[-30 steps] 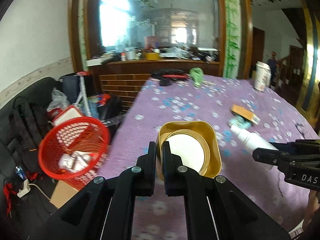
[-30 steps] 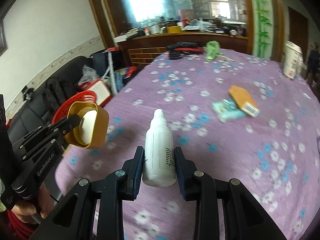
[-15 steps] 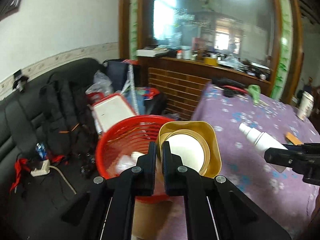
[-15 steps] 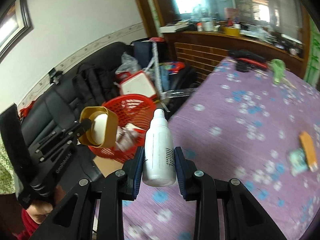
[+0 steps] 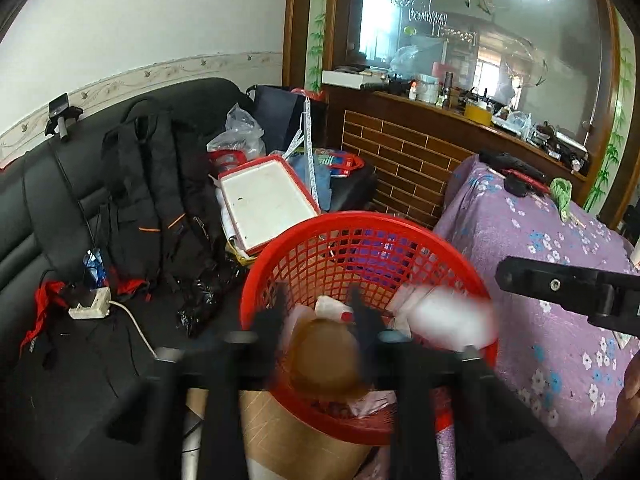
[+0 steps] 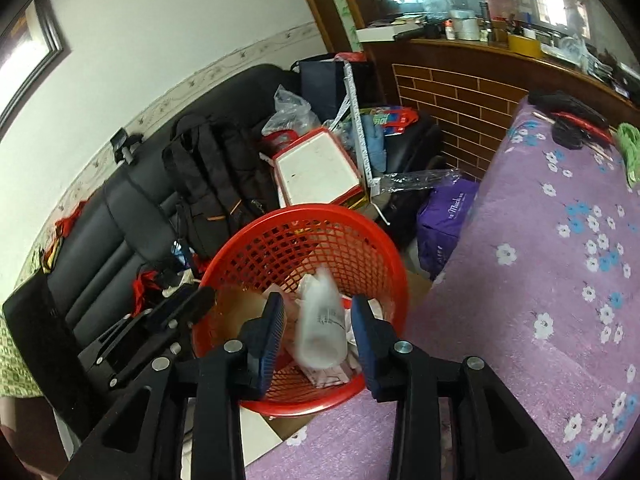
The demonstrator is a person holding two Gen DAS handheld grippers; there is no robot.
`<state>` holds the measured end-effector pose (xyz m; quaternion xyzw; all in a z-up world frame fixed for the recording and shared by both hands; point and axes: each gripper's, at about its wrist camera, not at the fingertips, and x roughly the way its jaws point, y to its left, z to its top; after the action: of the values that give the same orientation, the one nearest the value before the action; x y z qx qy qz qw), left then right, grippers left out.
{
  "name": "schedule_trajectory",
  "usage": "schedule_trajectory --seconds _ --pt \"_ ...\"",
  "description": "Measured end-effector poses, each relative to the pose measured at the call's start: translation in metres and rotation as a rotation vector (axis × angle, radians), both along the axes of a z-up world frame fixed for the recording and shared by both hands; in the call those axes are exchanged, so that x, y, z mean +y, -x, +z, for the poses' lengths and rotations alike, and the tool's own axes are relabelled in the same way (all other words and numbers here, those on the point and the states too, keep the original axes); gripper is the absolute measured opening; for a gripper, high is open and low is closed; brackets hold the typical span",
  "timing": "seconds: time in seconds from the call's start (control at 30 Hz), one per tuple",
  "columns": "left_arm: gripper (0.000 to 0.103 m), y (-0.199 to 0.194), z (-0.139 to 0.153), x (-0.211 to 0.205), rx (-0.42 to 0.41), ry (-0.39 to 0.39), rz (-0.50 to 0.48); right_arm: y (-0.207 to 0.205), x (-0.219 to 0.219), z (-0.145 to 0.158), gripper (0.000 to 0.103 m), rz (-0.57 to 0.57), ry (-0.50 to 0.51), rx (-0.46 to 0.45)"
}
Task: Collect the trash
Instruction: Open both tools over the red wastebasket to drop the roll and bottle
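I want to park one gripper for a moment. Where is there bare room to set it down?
The purple tablecloth is bare from the red basket side up to the black items at its far end. The sofa is crowded with a backpack, bags and a tray.

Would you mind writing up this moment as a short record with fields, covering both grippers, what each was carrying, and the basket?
left gripper: open, over the basket, motion-blurred
right gripper: open, over the basket
white bottle: blurred, between the right gripper's spread fingers, touching neither, apparently dropping into the basket
gold container: blurred, between the left gripper's fingers, apparently released
red basket: mesh, beside the table edge, already holds white wrappers and packets
purple floral tablecloth: to the right of the basket
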<state>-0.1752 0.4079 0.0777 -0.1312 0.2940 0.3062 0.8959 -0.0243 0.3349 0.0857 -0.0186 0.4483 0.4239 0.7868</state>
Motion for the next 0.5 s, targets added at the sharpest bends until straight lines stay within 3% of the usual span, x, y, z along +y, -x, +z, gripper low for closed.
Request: schedule_trajectory --seconds 0.1,0.27,0.4,0.5 --pt "0.046 -0.001 0.006 -0.016 0.000 -0.062 -0.006 0.005 -0.029 0.003 0.038 -0.030 0.007 -0.033" --pt "0.046 -0.013 0.014 -0.054 -0.010 -0.025 -0.111 0.006 -0.090 0.000 0.040 -0.091 0.013 -0.016" --pt "0.048 -0.031 0.017 -0.100 0.010 -0.048 -0.208 0.001 -0.148 0.000 0.040 -0.177 0.042 -0.029" --pt "0.051 -0.047 0.017 -0.139 0.033 -0.060 -0.295 -0.006 -0.199 0.004 0.048 -0.256 0.051 -0.048"
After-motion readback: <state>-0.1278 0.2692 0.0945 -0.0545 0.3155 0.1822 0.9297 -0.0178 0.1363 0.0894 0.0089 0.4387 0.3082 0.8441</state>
